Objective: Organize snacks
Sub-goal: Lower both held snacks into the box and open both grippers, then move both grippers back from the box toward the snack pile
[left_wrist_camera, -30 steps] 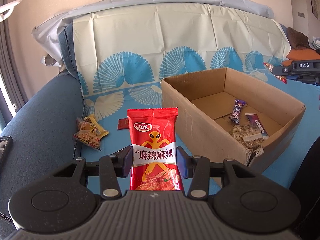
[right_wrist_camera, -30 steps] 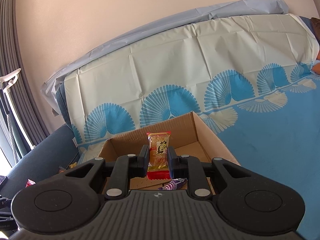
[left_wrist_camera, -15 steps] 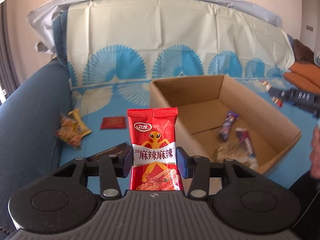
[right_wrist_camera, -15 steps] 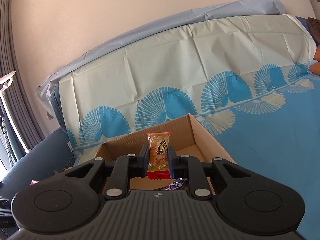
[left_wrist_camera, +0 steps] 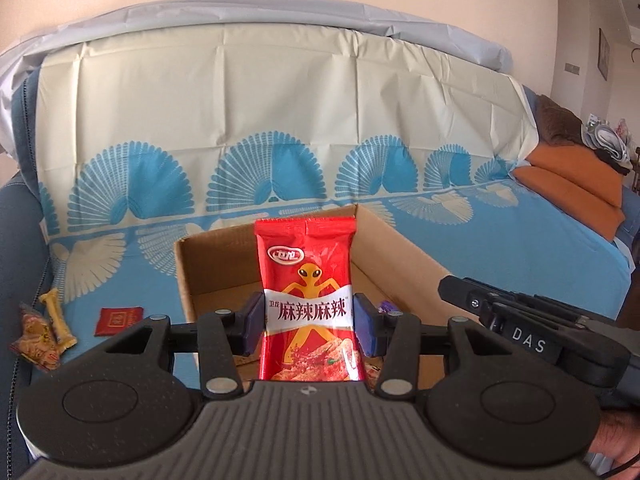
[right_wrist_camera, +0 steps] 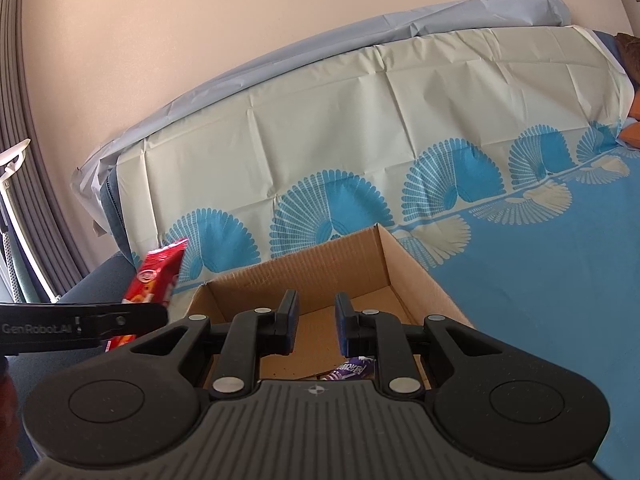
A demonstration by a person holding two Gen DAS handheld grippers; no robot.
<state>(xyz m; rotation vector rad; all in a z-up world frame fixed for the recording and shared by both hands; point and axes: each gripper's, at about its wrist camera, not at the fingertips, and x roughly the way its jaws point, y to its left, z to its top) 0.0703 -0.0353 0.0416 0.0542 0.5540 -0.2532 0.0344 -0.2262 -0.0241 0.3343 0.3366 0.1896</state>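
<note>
My left gripper (left_wrist_camera: 309, 320) is shut on a red snack packet (left_wrist_camera: 310, 300) with an orange alien figure, held upright in front of the open cardboard box (left_wrist_camera: 404, 254). My right gripper (right_wrist_camera: 316, 324) is open and empty, over the same box (right_wrist_camera: 332, 264). A purple wrapped snack (right_wrist_camera: 350, 370) lies in the box below it. The red packet (right_wrist_camera: 158, 276) and the left gripper's finger show at the left of the right wrist view. The right gripper's body (left_wrist_camera: 532, 332) shows at the right of the left wrist view.
The box stands on a sofa covered with a blue and cream fan-patterned cloth (left_wrist_camera: 280, 152). Loose snacks lie left of the box: a yellow bar (left_wrist_camera: 58, 318), an orange packet (left_wrist_camera: 36, 344) and a small red packet (left_wrist_camera: 118, 320). Orange cushions (left_wrist_camera: 572, 184) lie at the far right.
My right gripper has opened and the yellow-orange snack it held is gone from its jaws. My left gripper has moved right with the red packet, to the box beside the right gripper.
</note>
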